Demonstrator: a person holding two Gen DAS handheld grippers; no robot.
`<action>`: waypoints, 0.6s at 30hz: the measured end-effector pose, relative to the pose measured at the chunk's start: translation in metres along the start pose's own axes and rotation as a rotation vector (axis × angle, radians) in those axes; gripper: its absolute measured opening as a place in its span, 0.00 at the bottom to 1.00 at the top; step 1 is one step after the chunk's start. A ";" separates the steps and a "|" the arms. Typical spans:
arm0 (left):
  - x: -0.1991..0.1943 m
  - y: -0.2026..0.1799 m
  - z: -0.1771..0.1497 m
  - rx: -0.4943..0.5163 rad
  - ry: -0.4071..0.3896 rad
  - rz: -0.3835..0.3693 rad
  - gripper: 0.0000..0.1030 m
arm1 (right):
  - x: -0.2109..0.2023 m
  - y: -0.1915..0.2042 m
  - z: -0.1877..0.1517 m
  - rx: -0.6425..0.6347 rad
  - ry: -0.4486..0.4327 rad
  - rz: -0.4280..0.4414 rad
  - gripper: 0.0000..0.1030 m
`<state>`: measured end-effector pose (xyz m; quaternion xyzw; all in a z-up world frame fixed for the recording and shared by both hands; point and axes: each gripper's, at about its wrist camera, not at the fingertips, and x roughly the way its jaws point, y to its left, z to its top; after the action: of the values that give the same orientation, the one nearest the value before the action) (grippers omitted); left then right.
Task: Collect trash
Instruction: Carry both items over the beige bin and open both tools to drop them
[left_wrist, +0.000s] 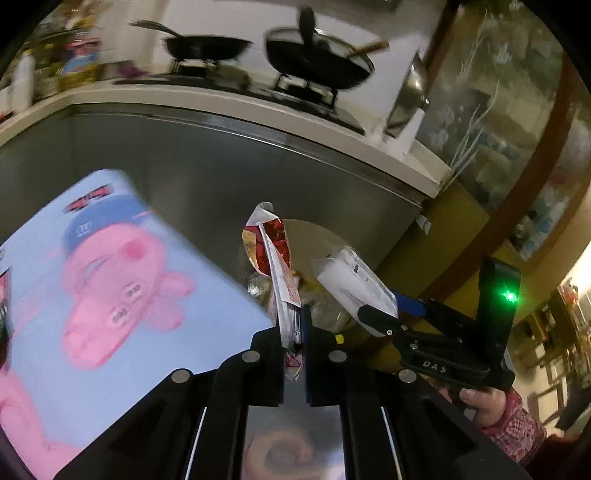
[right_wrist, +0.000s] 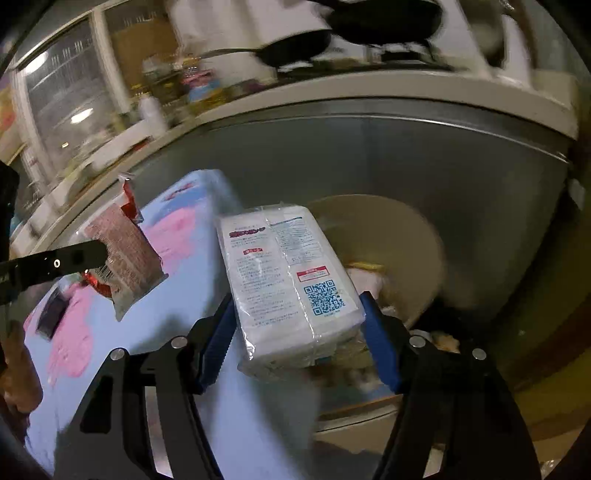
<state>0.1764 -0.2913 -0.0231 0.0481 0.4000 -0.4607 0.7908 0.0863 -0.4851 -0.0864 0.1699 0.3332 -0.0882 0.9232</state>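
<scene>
My left gripper (left_wrist: 293, 332) is shut on a red and white snack wrapper (left_wrist: 275, 258), which stands up from the jaws above the table edge. It also shows in the right wrist view (right_wrist: 123, 254), held by the left gripper (right_wrist: 92, 254). My right gripper (right_wrist: 297, 325) is shut on a white plastic tissue pack (right_wrist: 291, 280) with a blue QR code. In the left wrist view the right gripper (left_wrist: 380, 314) holds the pack (left_wrist: 351, 280) over a round beige trash bin (right_wrist: 399, 236) with trash inside.
A light blue tablecloth with pink cartoon pigs (left_wrist: 122, 280) covers the table at left. A steel cabinet front (left_wrist: 207, 166) stands behind, under a counter with a stove and two black woks (left_wrist: 314, 62). A dark flat item (right_wrist: 53, 314) lies on the cloth.
</scene>
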 end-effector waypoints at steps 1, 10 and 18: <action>0.018 -0.003 0.010 0.004 0.018 -0.007 0.07 | 0.007 -0.011 0.005 0.017 0.010 -0.005 0.63; 0.118 -0.010 0.035 0.052 0.139 0.109 0.53 | 0.058 -0.047 0.023 0.094 0.026 0.014 0.78; 0.052 0.008 0.016 -0.016 0.033 0.130 0.53 | 0.006 -0.048 0.000 0.227 -0.082 0.092 0.77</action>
<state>0.2052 -0.3302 -0.0497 0.0754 0.4130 -0.4040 0.8127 0.0776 -0.5300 -0.1030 0.2847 0.2746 -0.0899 0.9140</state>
